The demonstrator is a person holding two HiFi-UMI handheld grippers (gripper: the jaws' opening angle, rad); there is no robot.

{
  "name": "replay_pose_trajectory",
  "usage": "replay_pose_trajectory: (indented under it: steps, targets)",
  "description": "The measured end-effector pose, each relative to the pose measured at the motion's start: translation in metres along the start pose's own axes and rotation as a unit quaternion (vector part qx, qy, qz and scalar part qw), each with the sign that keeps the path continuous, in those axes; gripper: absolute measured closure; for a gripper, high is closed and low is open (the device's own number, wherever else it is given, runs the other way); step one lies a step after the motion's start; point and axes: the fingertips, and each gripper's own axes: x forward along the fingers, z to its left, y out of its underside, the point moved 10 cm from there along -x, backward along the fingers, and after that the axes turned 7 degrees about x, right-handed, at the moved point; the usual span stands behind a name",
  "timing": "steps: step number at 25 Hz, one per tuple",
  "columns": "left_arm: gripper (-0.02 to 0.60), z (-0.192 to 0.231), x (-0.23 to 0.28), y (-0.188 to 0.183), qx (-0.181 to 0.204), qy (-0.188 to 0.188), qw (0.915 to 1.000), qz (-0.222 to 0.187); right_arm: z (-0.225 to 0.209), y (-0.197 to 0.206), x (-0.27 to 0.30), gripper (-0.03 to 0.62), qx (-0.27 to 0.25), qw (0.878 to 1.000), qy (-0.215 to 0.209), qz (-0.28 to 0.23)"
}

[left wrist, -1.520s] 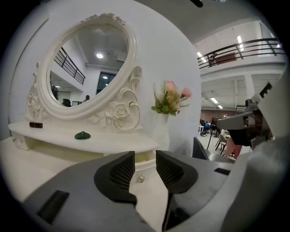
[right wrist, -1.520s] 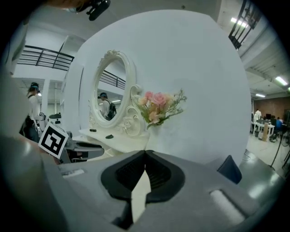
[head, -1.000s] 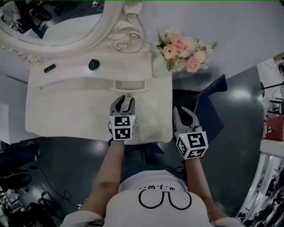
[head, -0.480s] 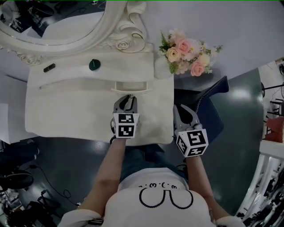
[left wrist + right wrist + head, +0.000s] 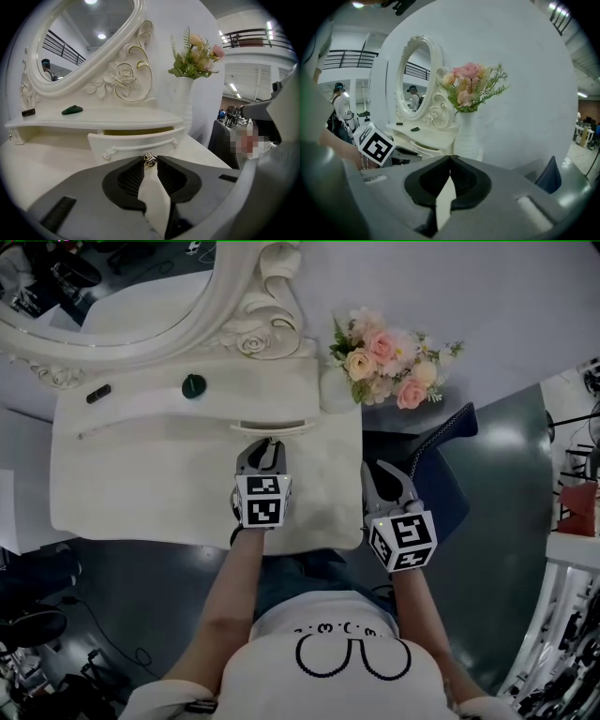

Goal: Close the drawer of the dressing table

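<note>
The white dressing table has a small drawer under its raised shelf. In the left gripper view the drawer front stands out a little, with a narrow gap above it. My left gripper reaches to the drawer front, and its jaws are shut on the small metal drawer knob. My right gripper hangs off the table's right edge, apart from the drawer. Its jaws are shut with nothing between them.
An oval mirror in a carved frame stands at the back. A white vase of pink flowers stands at the back right corner. A green object and a small dark object lie on the shelf. A dark blue chair stands right of the table.
The left gripper's jaws closed on the drawer knob and moved forward. The drawer slid in: its open top showed a wide gap before, only a thin slit now. The right gripper held still.
</note>
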Motion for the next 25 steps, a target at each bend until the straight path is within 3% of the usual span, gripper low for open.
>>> replay_pose_trajectory:
  steps: [25]
  targets:
    - [0.494, 0.015, 0.025, -0.02, -0.003, 0.017, 0.9998, 0.0, 0.011, 0.002, -0.011, 0.594, 0.004, 1.0, 0.01, -0.005]
